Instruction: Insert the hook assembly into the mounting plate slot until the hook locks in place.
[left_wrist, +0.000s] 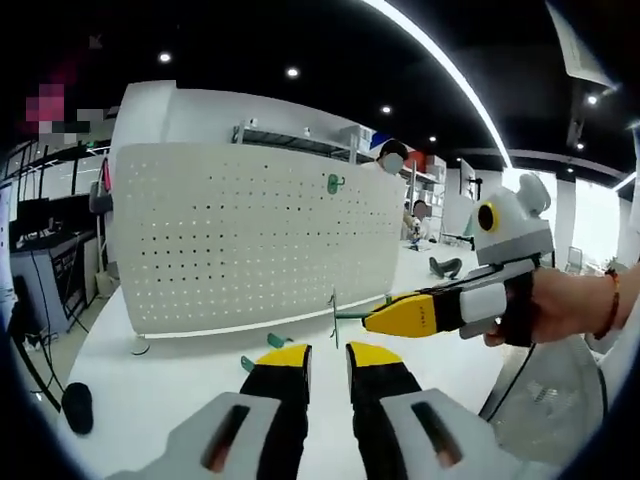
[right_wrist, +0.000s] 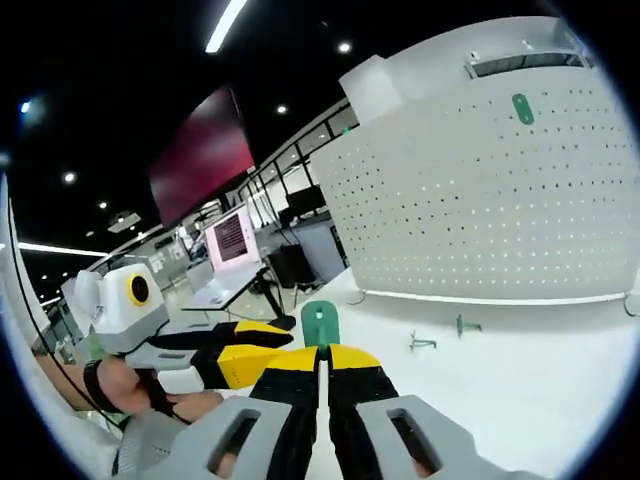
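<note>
The white perforated mounting plate (left_wrist: 260, 240) stands upright on the white table (left_wrist: 160, 390); it also shows in the right gripper view (right_wrist: 490, 190). One green hook (left_wrist: 334, 183) (right_wrist: 522, 108) hangs near the plate's top. My right gripper (right_wrist: 322, 355) is shut on a green hook assembly (right_wrist: 320, 323), held in front of the plate and apart from it. In the left gripper view the right gripper (left_wrist: 385, 318) enters from the right with the thin hook (left_wrist: 340, 313) at its tip. My left gripper (left_wrist: 328, 358) is open with nothing between its fingers. Two loose green hooks (right_wrist: 465, 325) (right_wrist: 422, 343) lie on the table.
A hand (left_wrist: 560, 300) holds the right gripper. A black object (left_wrist: 77, 405) lies near the table's left edge, and a dark curved part (left_wrist: 445, 267) sits further back. Desks with monitors (right_wrist: 232, 240) stand beyond the table. A wire-mesh object (left_wrist: 550, 400) is at the lower right.
</note>
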